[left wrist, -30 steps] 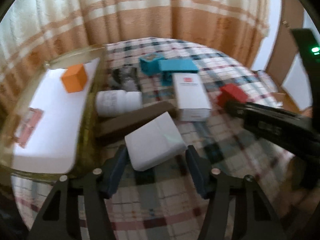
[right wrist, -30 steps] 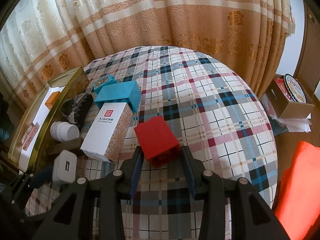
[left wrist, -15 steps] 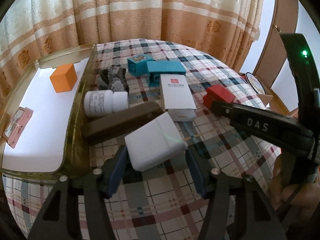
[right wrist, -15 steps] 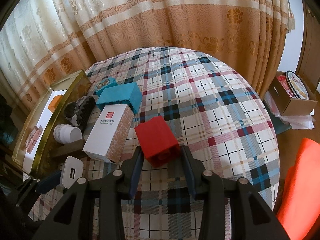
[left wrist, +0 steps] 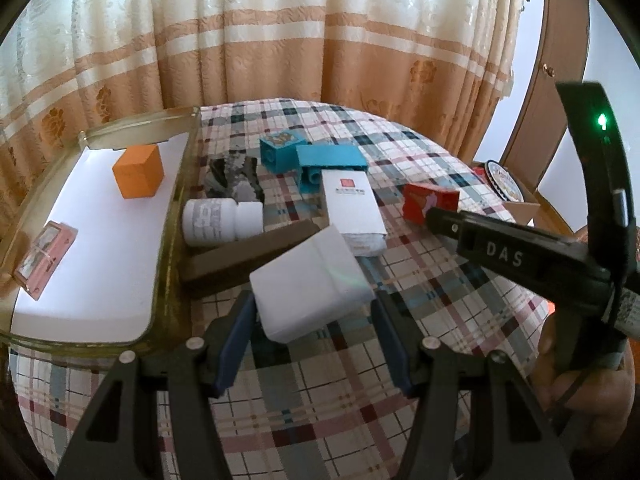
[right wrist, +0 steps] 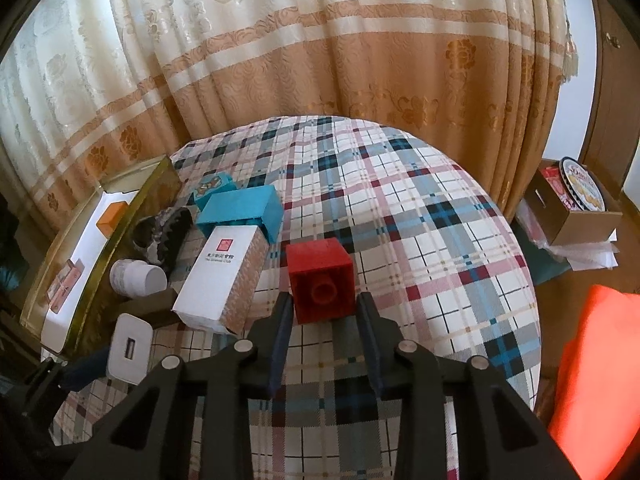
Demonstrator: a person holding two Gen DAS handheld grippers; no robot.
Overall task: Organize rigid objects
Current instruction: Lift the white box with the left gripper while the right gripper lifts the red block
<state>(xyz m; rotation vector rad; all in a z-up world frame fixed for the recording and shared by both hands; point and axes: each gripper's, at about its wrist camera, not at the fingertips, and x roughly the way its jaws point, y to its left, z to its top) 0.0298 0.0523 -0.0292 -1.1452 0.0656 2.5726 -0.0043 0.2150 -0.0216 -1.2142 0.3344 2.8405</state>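
My left gripper (left wrist: 312, 316) is shut on a white USB charger (left wrist: 310, 284), held above the plaid cloth; the charger also shows in the right wrist view (right wrist: 130, 350). My right gripper (right wrist: 323, 312) is shut on a red toy brick (right wrist: 320, 280), seen from the left wrist view (left wrist: 428, 202). A gold-rimmed tray (left wrist: 168, 240) with a white floor lies at the left, holding an orange cube (left wrist: 138, 172) and a pink card (left wrist: 44, 258).
On the cloth lie a white carton (left wrist: 352, 208), two teal bricks (left wrist: 328, 162), a white pill bottle (left wrist: 222, 222), a dark brown bar (left wrist: 248, 258) and a grey-black lump (left wrist: 234, 178). A cardboard box (right wrist: 572, 208) stands beyond the table at right.
The left gripper has lifted and pulled back a little with the charger. The red brick has turned in the right gripper, so its round socket now faces the camera.
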